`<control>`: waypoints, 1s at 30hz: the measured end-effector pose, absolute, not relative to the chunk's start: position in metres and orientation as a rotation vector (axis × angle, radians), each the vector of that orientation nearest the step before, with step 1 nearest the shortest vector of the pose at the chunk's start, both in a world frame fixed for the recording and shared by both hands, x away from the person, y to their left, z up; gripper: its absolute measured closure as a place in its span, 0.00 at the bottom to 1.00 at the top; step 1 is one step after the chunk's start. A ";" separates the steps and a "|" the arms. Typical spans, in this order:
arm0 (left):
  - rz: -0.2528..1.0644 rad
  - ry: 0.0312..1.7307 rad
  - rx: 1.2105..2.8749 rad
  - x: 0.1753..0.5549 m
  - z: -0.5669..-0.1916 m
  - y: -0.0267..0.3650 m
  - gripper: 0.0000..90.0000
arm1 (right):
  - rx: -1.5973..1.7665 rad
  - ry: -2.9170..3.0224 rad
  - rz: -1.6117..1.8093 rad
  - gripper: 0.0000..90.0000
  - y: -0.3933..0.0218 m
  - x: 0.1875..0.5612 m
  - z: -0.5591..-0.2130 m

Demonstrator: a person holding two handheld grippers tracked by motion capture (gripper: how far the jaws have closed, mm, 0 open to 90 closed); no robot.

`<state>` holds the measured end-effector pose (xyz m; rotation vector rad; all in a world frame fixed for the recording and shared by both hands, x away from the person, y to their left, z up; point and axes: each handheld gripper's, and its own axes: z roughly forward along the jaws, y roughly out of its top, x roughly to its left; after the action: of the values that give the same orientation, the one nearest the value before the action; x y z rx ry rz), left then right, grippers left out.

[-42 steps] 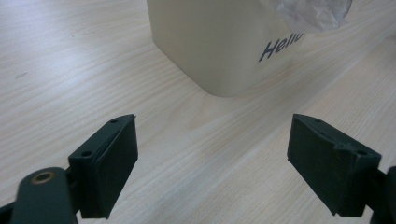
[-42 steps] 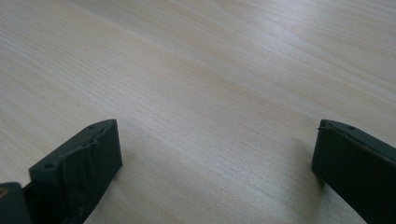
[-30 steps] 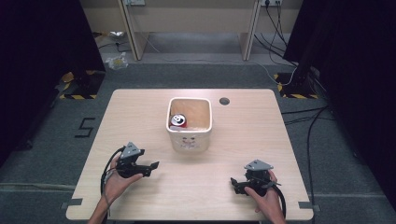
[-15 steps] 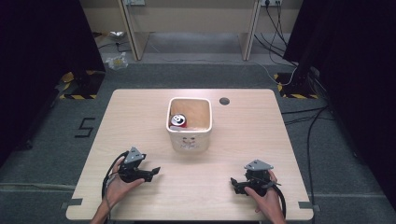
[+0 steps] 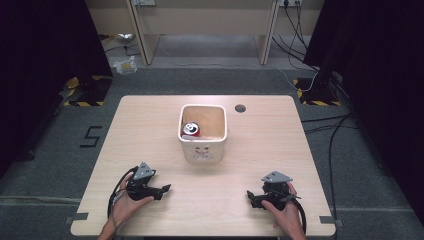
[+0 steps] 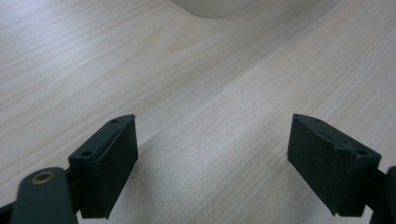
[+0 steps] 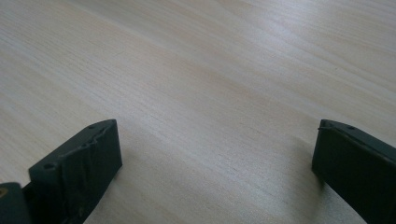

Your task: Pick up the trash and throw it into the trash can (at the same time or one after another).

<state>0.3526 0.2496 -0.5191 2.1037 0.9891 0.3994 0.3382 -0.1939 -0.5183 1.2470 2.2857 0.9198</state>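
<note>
Light wood table (image 5: 150,125), high view: white square bin (image 5: 203,131) sits near table centre, slightly toward 12 o'clock. Red can (image 5: 190,129) lies inside it, against the bin's 9 o'clock wall, silver top facing up. Faint face-like print on the bin's near wall. Small dark round hole (image 5: 240,107) in the tabletop at about 1 o'clock from the bin, close to the far edge. Left tongs (image 5: 165,189) at roughly 7 o'clock from the bin, near the front edge, held in the person's left hand (image 5: 127,202), tips pointing toward 3 o'clock; grey three-cornered plate on top, black cable looping off toward 9 o'clock. Right tongs (image 5: 249,196) at roughly 5 o'clock from the bin, held in the right hand (image 5: 281,210), tips pointing toward 9 o'clock, cable trailing around the wrist. Both sets well apart from the bin and from each other, low over the wood. Left gripper view: left tongs (image 6: 212,154) wide open, nothing between the jaws, bare wood grain below, rounded white base of the bin (image 6: 212,7) at the 12 o'clock edge. Right gripper view: right tongs (image 7: 215,163) also spread wide, empty, plain table (image 7: 210,70) ahead. Grey carpet around the table, a "5" in black tape (image 5: 91,136) on the floor at 9 o'clock, yellow-black hazard tape by the dark curtains on both sides.
</note>
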 end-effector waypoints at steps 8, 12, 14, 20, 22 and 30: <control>0.403 0.996 2.106 0.348 -0.520 0.252 0.18 | 1.248 2.286 0.920 0.02 -0.194 0.338 -0.518; 0.402 0.995 2.109 0.346 -0.521 0.252 0.18 | 1.253 2.286 0.919 0.02 -0.194 0.338 -0.518; 0.405 0.998 2.106 0.345 -0.522 0.253 0.18 | 1.253 2.286 0.919 0.02 -0.194 0.338 -0.518; 0.408 0.999 2.118 0.341 -0.523 0.256 0.18 | 1.253 2.286 0.919 0.02 -0.194 0.338 -0.518; 0.412 0.994 2.126 0.340 -0.523 0.256 0.17 | 1.253 2.286 0.919 0.02 -0.194 0.338 -0.518; 0.409 0.980 2.125 0.335 -0.523 0.257 0.16 | 1.252 2.285 0.918 0.02 -0.194 0.338 -0.518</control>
<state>0.3351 0.2570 -0.5234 2.1249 0.9802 0.4086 0.3376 -0.1935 -0.5182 1.2523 2.2846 0.9184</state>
